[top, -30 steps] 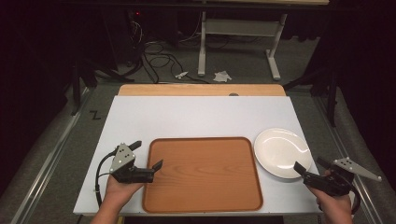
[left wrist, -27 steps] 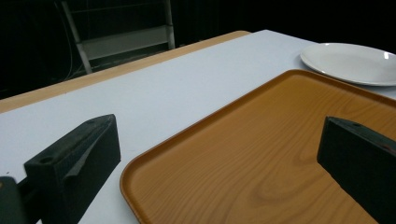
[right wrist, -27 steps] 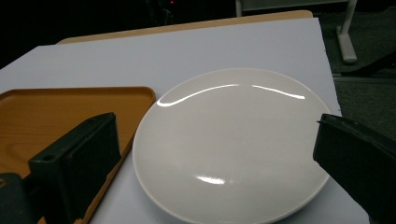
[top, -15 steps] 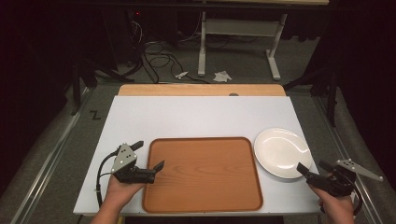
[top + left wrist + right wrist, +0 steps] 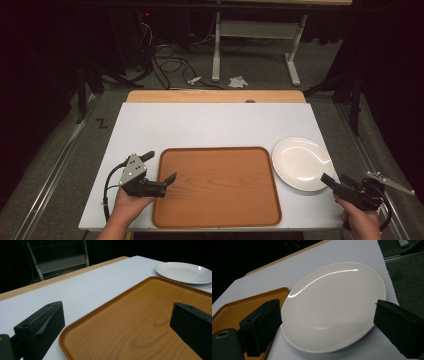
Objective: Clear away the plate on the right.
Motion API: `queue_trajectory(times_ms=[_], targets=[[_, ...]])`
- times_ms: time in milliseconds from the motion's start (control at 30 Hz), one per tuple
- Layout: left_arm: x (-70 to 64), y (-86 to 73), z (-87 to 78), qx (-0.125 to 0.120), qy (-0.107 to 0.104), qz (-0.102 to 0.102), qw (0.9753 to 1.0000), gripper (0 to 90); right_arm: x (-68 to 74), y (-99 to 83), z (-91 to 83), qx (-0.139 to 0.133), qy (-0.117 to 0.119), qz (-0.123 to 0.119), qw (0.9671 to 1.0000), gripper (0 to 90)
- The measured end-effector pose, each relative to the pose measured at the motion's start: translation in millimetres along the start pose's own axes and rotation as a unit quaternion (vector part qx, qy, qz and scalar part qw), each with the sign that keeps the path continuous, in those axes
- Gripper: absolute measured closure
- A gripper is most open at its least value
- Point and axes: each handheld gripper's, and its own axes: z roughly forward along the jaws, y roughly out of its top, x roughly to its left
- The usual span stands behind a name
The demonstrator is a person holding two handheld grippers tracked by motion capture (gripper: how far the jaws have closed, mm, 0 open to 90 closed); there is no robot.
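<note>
Round white ceramic plate (image 5: 332,312) lies at our wide-spread right gripper's (image 5: 329,325) twelve o'clock, nearer than our left.

A white rectangular tabletop (image 5: 215,125) is sitting at the centre, with a light wooden strip (image 5: 215,96) running along its twelve o'clock edge. Grey carpeted floor (image 5: 65,145) is showing around it. At twelve o'clock, a white metal table frame (image 5: 255,30) is standing, with tangled black cables (image 5: 165,60) and crumpled white scraps (image 5: 238,81) lying nearby. Darkness is swallowing the walls beyond.
</note>
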Motion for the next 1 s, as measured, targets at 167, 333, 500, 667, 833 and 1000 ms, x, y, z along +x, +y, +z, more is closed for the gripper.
queue_trajectory(times_ms=[167, 333, 500, 667, 833, 1000], targets=[[0.2, 0.0, -0.1, -0.001, -0.002, -0.002, 1.0000, 0.3, -8.7, -2.6, 1.2, 0.010, 0.022, 0.064, 0.9977, 10.7], [-0.1, -0.1, 0.1, 0.001, -0.003, -0.001, 1.0000, 0.3, -12.7, -3.6, 2.7, 0.015, 0.033, 0.095, 0.9948, 10.8], [0.1, -0.3, 0.0, 0.001, -0.004, -0.002, 1.0000, 0.3, -18.1, -6.1, 5.2, 0.023, 0.044, 0.125, 0.9910, 11.0], [0.1, -0.3, 0.0, -0.001, -0.004, -0.003, 1.0000, 0.3, -23.0, -8.3, 7.5, 0.032, 0.052, 0.154, 0.9861, 11.3], [0.1, -0.6, 0.1, -0.002, -0.005, -0.003, 1.0000, 0.3, -24.9, -9.8, 10.4, 0.046, 0.055, 0.172, 0.9825, 12.2], [0.1, -0.7, 0.0, -0.002, -0.005, -0.003, 1.0000, 0.3, -26.6, -10.8, 12.1, 0.055, 0.049, 0.188, 0.9795, 12.4]])
